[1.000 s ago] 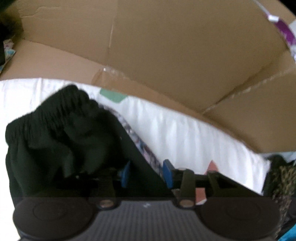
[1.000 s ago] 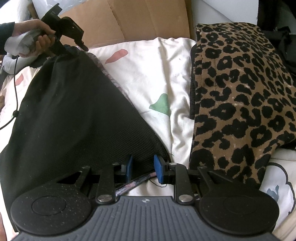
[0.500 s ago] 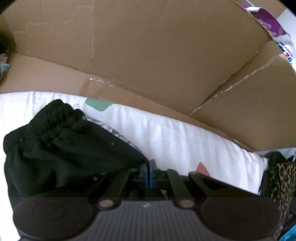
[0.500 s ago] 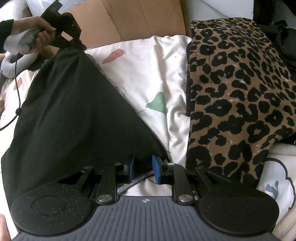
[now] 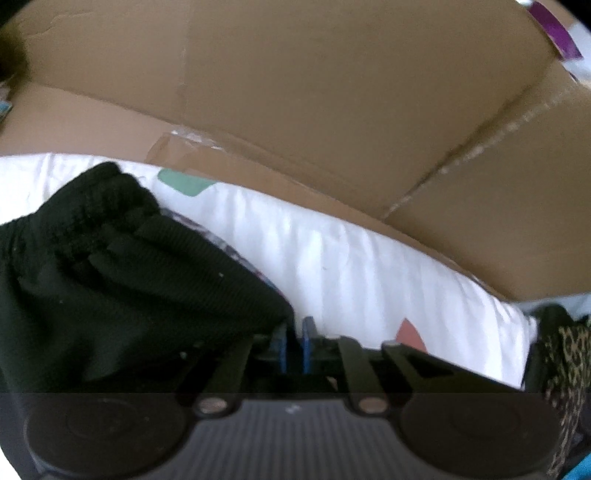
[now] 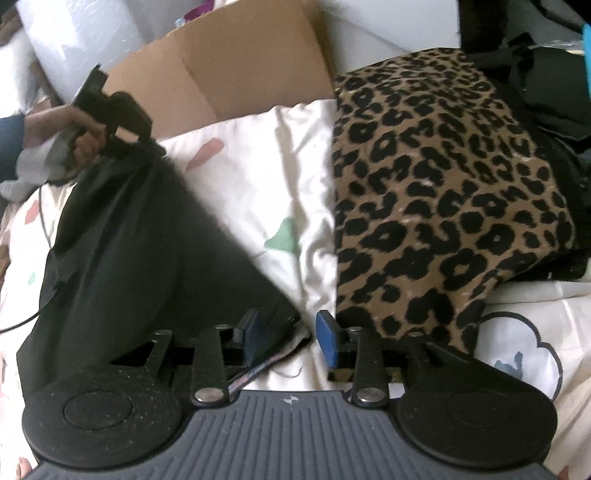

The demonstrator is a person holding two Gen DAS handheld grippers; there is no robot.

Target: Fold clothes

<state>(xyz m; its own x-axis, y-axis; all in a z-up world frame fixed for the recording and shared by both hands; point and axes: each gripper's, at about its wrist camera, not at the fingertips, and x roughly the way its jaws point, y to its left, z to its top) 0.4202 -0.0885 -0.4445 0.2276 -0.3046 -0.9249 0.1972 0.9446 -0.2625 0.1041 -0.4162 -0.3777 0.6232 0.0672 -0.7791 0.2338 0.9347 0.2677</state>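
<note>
Ribbed matt black garment [image 6: 140, 258] (seemingly knit), brown cardboard [image 5: 332, 110].

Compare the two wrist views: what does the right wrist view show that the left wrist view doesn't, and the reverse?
Right wrist only: the hand holding the left gripper at the black garment's far corner, a cloud print, and the right gripper, jaws opening, the near corner between them. Left wrist only: the gathered waistband and purple packaging. Both: black garment, white sheet, cardboard, leopard cloth.
</note>
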